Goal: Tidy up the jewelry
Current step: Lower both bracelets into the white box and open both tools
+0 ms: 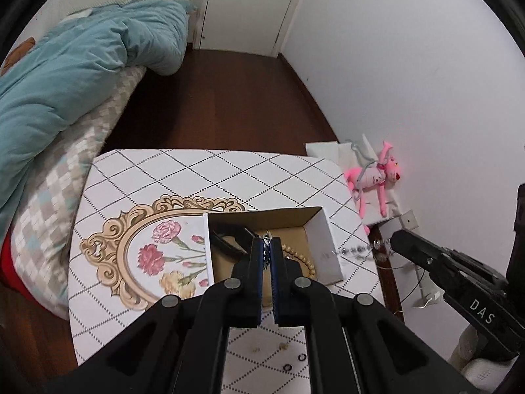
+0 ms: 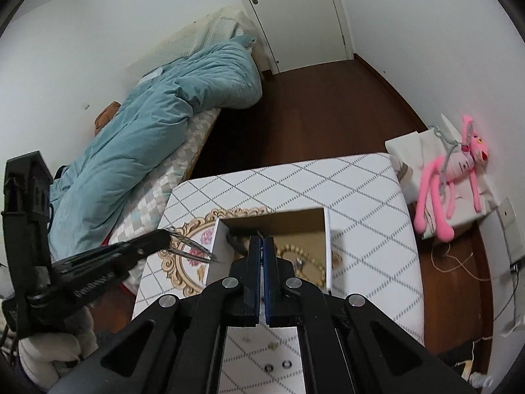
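Observation:
My left gripper [image 1: 268, 246] is shut on a silvery beaded chain [image 1: 266, 241] and hangs over an open cardboard box [image 1: 320, 229] on the patterned table [image 1: 229, 170]. The right gripper [image 1: 393, 240] is shut on the other end, where clear beads [image 1: 357, 249] string out leftward from its tip. In the right wrist view its fingers [image 2: 262, 246] are pressed together above the box [image 2: 325, 246], and chain strands [image 2: 193, 246] trail from the left gripper [image 2: 167, 233]. Inside the box lie a beige bead bracelet [image 1: 297, 254] and a black item [image 1: 229, 239].
Two small black rings [image 1: 303, 357] and beige crumbs [image 1: 283, 346] lie near the table's front edge. A bed with a teal duvet [image 1: 82, 75] runs along the left. A pink plush toy [image 1: 377, 177] hangs on the right wall, with dark wooden floor [image 1: 229, 98] beyond.

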A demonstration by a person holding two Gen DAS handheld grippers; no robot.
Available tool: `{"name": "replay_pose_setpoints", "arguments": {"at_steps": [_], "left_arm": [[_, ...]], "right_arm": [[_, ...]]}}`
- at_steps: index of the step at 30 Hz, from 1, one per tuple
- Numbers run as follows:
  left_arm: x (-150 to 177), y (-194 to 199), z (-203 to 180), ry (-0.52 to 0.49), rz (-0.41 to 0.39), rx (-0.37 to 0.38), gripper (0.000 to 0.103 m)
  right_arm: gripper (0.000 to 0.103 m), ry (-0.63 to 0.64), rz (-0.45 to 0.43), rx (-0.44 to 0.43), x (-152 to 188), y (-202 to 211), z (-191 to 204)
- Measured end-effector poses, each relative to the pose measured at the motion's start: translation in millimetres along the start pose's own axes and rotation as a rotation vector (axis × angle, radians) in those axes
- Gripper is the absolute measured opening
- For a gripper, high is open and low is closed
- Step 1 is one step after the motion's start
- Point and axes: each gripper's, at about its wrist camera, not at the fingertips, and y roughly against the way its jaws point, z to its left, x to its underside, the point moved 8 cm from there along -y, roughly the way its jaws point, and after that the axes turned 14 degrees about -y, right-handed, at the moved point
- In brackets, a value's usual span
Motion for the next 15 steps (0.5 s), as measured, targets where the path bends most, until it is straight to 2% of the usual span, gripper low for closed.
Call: {"name": "replay_pose_setpoints", "arguments": {"at_steps": [9, 13, 15], "left_arm": [[9.6, -54.2, 7.8, 0.022, 0.135, 0.040, 0.003], [12.8, -61.6, 21.0, 0.065, 0.177, -0.010, 0.006], [13.4, -63.9, 28.0, 0.060, 0.200, -0.061, 0.010]], "right_arm": [[0.001, 0.009, 0.098, 0.075, -22.5, -70.7, -12.6], [0.001, 0.020, 0.130, 0.107, -26.1, -91.7, -20.0], [0.002, 0.034, 0.140, 0.132, -27.6, -100.0, -24.5]]}}
